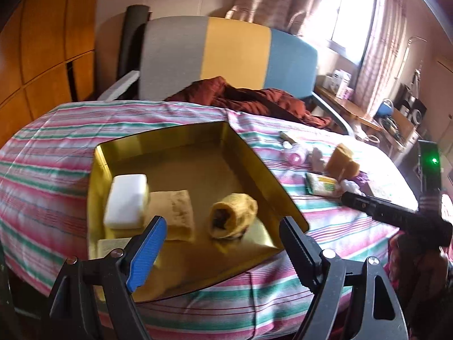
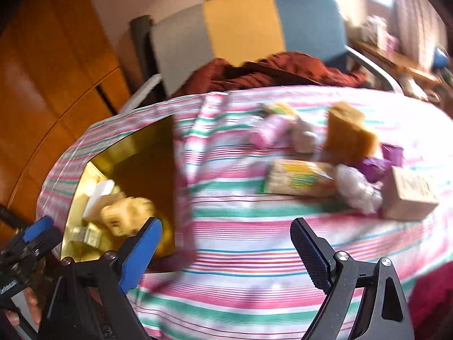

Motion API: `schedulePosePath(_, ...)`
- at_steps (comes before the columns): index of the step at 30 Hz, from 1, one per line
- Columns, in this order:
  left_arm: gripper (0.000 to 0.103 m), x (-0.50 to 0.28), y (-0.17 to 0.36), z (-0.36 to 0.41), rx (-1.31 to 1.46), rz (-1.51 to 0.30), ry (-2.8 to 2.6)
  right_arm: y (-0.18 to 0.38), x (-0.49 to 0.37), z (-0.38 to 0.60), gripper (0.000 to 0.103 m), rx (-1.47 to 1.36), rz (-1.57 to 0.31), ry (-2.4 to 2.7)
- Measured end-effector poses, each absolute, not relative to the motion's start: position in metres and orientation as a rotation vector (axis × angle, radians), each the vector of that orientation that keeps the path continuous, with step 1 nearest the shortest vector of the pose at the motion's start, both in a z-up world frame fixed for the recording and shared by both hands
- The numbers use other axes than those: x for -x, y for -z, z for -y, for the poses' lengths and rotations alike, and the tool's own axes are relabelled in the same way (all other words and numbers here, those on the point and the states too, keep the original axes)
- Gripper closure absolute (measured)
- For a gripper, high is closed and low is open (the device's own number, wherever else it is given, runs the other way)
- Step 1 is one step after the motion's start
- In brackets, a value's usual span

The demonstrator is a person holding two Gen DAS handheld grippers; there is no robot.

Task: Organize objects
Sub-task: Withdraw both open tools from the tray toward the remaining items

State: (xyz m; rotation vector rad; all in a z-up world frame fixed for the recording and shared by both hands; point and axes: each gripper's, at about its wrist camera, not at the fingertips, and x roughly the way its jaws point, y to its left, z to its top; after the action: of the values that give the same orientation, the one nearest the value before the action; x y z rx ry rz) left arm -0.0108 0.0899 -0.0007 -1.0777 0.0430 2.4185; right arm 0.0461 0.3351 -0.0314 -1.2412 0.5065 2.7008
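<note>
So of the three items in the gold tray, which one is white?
The rectangular white block by the gold tray's left wall. The flat bread piece beside it is tan, and the filled roll is golden-brown.

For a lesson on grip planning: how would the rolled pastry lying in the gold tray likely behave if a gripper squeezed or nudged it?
The rolled pastry looks flaky, so it would probably crumble if squeezed. Its tube shape might roll across the smooth gold tray.
</note>
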Motion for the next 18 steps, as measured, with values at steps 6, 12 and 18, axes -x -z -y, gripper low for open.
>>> schedulePosePath(6, 0.02, 0.01, -0.001, -0.115, 1.07, -0.084, -2.351, 0.034, -0.065, -0.403, 0.01, 1.208, -0.633, -2.556)
schedulePosePath(12, 0.02, 0.007, -0.001, -0.14, 1.064, -0.136, -2.283, 0.032, -0.091, -0.47, 0.01, 1.155, -0.714, -2.411)
schedulePosePath(18, 0.02, 0.005, 0.002, -0.164, 1.067, -0.181, -2.22, 0.031, -0.109, -0.529, 0.006, 1.131, -0.794, -2.29)
